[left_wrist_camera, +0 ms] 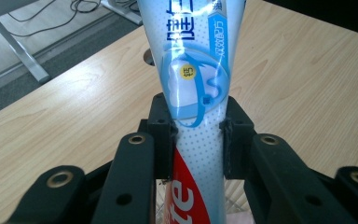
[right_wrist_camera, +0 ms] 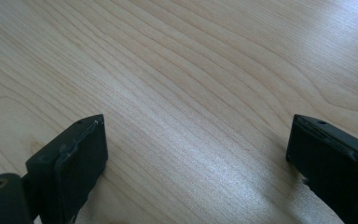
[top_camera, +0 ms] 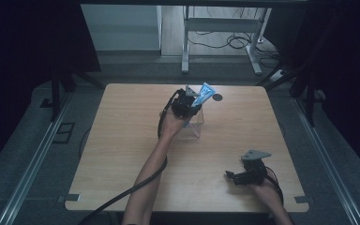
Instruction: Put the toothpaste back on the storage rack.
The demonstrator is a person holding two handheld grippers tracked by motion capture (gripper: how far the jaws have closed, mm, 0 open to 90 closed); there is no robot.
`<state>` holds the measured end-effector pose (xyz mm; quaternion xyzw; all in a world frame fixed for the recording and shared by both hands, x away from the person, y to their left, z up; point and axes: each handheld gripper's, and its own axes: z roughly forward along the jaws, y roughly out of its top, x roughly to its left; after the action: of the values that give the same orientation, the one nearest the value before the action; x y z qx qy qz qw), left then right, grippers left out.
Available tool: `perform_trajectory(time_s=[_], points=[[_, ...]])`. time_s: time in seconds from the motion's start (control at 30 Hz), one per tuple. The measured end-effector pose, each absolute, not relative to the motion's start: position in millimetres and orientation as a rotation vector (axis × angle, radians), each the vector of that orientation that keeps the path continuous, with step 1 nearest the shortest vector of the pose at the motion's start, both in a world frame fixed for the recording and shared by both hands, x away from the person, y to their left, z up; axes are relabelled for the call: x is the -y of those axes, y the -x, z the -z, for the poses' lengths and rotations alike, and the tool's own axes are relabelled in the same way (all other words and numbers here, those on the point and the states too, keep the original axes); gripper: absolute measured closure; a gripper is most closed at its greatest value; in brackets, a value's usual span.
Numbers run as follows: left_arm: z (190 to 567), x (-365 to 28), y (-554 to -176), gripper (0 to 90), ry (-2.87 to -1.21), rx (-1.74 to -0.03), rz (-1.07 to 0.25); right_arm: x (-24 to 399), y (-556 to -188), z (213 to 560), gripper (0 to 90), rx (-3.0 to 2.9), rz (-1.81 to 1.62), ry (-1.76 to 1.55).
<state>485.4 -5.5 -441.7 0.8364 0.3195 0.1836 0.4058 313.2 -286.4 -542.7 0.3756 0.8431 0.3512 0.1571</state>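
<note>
My left tongs (top_camera: 193, 100) are clamped tight on a blue-and-white toothpaste tube (top_camera: 203, 95), pinching it around the middle where the red part of the label starts, and it's tilted up in the air over a clear plastic box (top_camera: 191, 126) near the far middle of the counter (top_camera: 122, 140). Just past the tube there's a small dark round spot (top_camera: 218, 97) on the wood. Over at the near right corner my right tongs (top_camera: 234, 177) are spread wide with nothing between them, hanging low over bare wood.

Lab, bare test table (top_camera: 122, 140), floor cables (top_camera: 234, 41)
</note>
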Motion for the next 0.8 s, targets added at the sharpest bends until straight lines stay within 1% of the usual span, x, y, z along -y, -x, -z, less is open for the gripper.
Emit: perform_trajectory(time_s=[0.43,0.57,0.7,0.8], points=[[441.9,7.0,-483.8,68.3,-2.164,-0.796,-0.454,286.4,-313.2,542.7,5.1,-2.413,-1.005,-1.076],[441.4,3.2,-483.5,65.2,-2.162,-0.806,-0.429,286.2,-313.2,542.7,5.0,-2.411,-1.006,-1.078],[441.5,2.5,-482.4,66.9,-2.167,-0.809,-0.411,286.2,-313.2,542.7,5.0,-2.411,-1.006,-1.077],[442.3,3.4,-481.4,66.4,-2.175,-0.805,-0.407,286.2,-313.1,542.7,5.1,-2.411,-1.006,-1.078]])
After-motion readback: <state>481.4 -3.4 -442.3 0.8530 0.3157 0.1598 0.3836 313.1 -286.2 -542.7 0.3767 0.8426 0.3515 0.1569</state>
